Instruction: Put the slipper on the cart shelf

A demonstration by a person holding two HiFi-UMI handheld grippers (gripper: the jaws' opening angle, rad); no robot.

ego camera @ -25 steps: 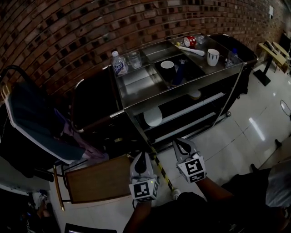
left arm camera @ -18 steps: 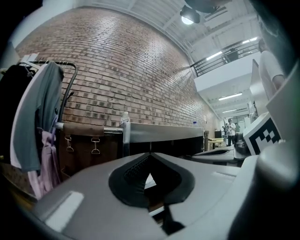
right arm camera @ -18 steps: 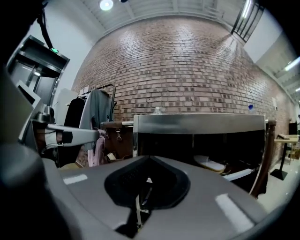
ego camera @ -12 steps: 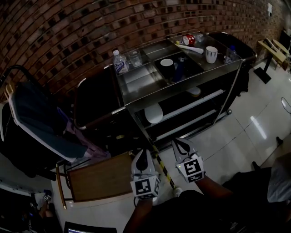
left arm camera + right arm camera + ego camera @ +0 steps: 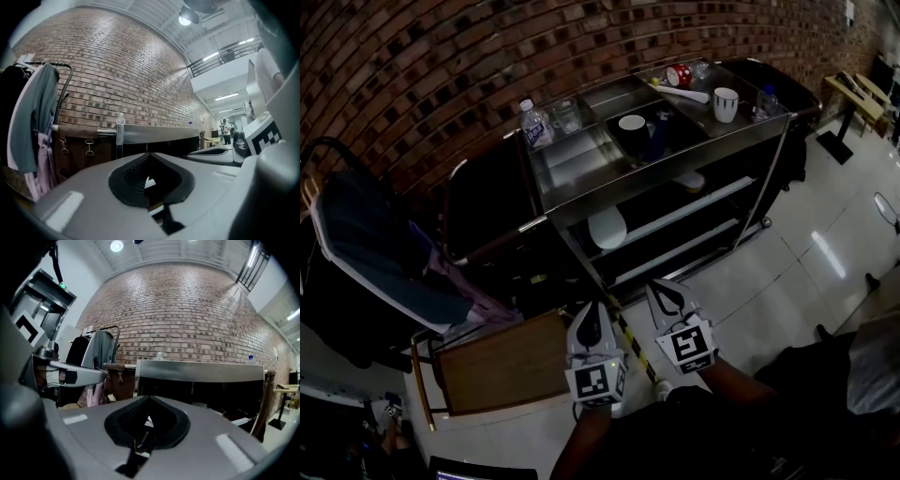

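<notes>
The steel cart stands against the brick wall, and its top edge shows in both gripper views. A pale, slipper-like oval lies on its middle shelf at the left. A second pale shape sits further right on that shelf. My left gripper and right gripper hover side by side over the floor in front of the cart, pointing at it. Both are shut with nothing between the jaws, as the left gripper and right gripper show in their own views.
On the cart top stand a water bottle, a glass jar, a white cup in a dark bin, a mug and a red can. A clothes rack with a grey jacket and a wooden chair seat are left. Striped tape crosses the floor.
The cart has drifted slightly left and up in the head view. Both grippers stay shut and keep their places before the cart.
</notes>
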